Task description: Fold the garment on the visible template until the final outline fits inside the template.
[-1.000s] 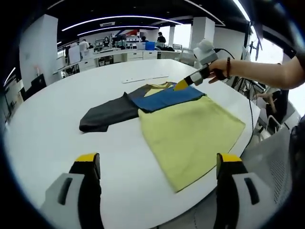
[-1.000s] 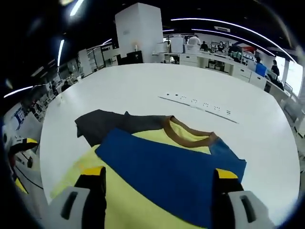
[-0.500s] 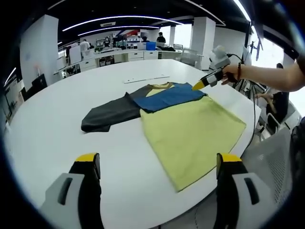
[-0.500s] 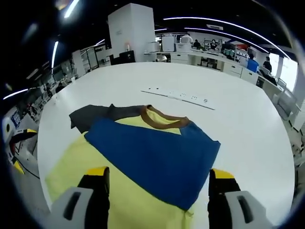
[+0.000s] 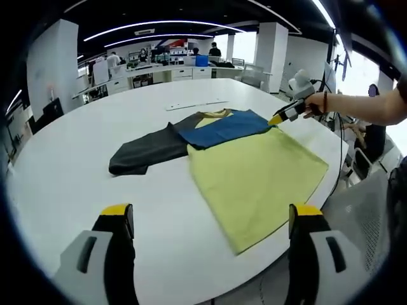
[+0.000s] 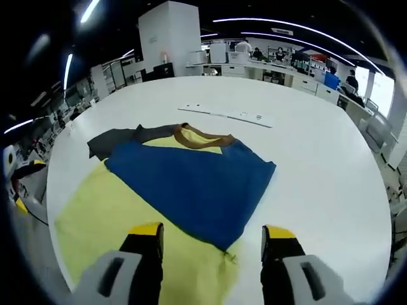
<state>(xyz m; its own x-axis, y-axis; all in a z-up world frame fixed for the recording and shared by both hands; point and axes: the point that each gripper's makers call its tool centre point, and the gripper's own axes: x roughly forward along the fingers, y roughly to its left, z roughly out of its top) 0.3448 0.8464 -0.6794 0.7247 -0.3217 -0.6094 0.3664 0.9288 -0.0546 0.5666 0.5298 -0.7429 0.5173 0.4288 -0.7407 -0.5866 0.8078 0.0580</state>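
A wide white round bench (image 5: 76, 159) carries everything here, with an open office of desks and ceiling light strips behind it. On the bench lies a shirt (image 5: 254, 175), the largest thing on it: its yellow body spreads flat toward the near edge in the left gripper view, and one corner reaches right up to that edge. A blue sleeve (image 5: 222, 129) is folded across the chest of the shirt, lying on the yellow cloth; in the right gripper view the same blue sleeve (image 6: 191, 184) covers the middle of the garment and comes to a point just ahead of that gripper's jaws. A dark grey sleeve (image 5: 143, 152) sticks out flat on the bench to the other side, unfolded. A brown collar (image 6: 200, 135) rings the neck opening at the far end of the shirt. Beyond the collar a thin white strip (image 6: 229, 114) with small dark marks lies on the bench, apart from the shirt.

The left gripper (image 5: 210, 219) hovers over the near bench edge, released, jaws wide apart with nothing between them. The right gripper (image 6: 213, 238) is also spread and empty, just above the yellow cloth near the blue sleeve's tip. In the left gripper view it (image 5: 278, 119) appears in a person's hand (image 5: 315, 105) beside the shirt's far corner.
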